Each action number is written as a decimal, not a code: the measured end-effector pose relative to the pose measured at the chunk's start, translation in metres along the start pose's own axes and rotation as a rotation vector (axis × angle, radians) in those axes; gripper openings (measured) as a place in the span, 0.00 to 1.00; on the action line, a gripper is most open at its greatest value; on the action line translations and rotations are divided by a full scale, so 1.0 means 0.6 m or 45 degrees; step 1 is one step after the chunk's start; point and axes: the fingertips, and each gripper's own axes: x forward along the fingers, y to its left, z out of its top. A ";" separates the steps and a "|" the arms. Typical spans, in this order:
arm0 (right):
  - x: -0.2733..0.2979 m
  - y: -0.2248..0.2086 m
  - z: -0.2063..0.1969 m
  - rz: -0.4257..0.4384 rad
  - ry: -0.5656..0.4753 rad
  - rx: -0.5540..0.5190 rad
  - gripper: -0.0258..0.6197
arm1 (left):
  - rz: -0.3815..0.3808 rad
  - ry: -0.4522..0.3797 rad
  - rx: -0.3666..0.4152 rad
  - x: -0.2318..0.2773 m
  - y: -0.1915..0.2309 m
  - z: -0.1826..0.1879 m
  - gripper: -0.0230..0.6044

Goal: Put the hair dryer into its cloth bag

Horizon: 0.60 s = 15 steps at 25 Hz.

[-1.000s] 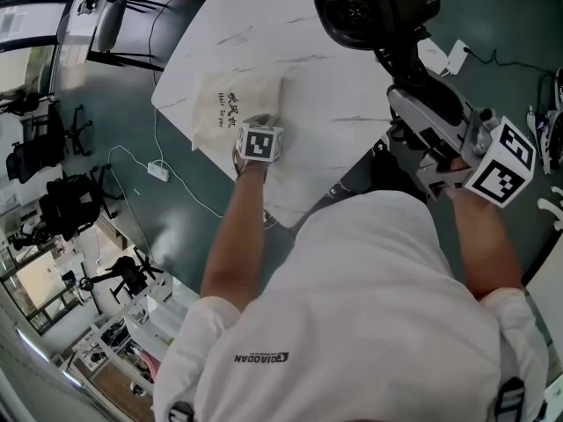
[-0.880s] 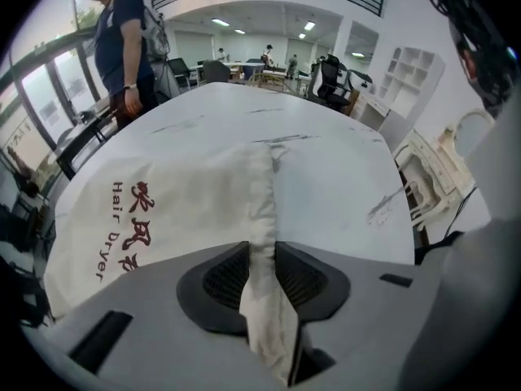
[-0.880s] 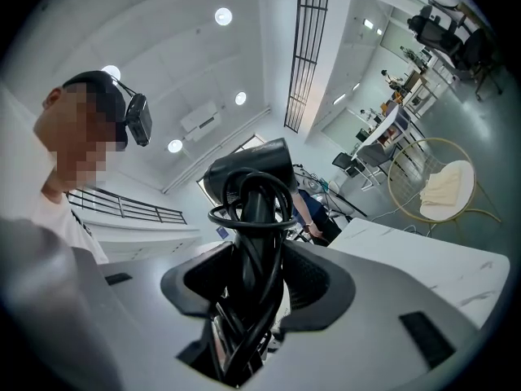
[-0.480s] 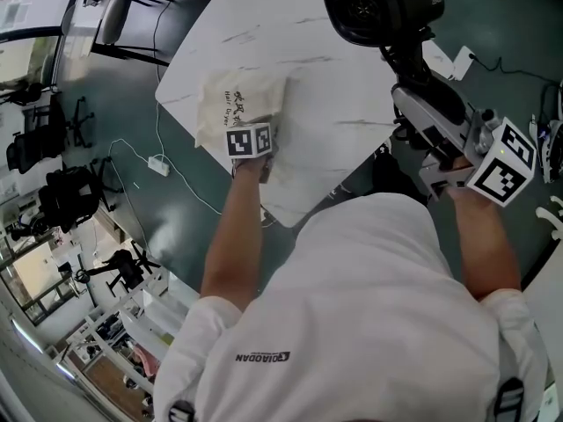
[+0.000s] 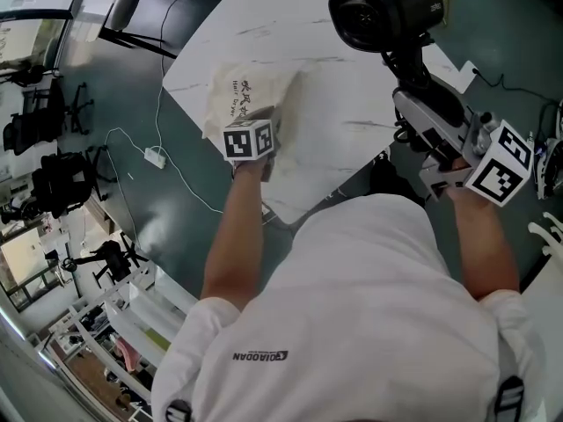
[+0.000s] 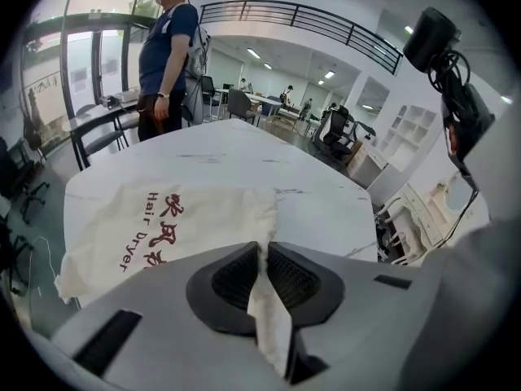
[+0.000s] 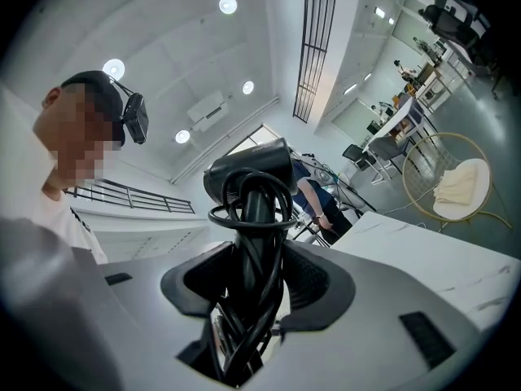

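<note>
The cloth bag [image 5: 242, 104] was cream with dark red lettering. The table [image 5: 334, 69] was white, veined in thin grey like marble. The hair dryer [image 5: 387, 11] and its wound cord [image 7: 244, 218] were black. The left gripper [image 6: 262, 275] and right gripper [image 7: 248, 292] were grey with black ribbed pads [image 6: 232, 277]. Their marker cubes [image 5: 249, 140] were white with black squares. The floor [image 5: 176, 200] was dark teal.

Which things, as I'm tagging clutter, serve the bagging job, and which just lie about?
Job: black plastic hair dryer in right gripper; red-printed cream cloth bag in left gripper, jaws just closed on it.
Lying about: white power strip; black office chairs.
</note>
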 end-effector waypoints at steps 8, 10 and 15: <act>0.040 0.012 -0.070 0.034 0.199 -0.115 0.37 | 0.010 -0.094 -0.012 -0.060 0.006 0.026 0.12; 0.042 0.003 -0.105 0.038 0.276 -0.119 0.37 | 0.005 -0.108 -0.023 -0.066 0.004 0.024 0.12; 0.039 -0.052 -0.232 -0.009 0.544 -0.098 0.37 | -0.004 -0.128 -0.032 -0.075 0.008 0.028 0.12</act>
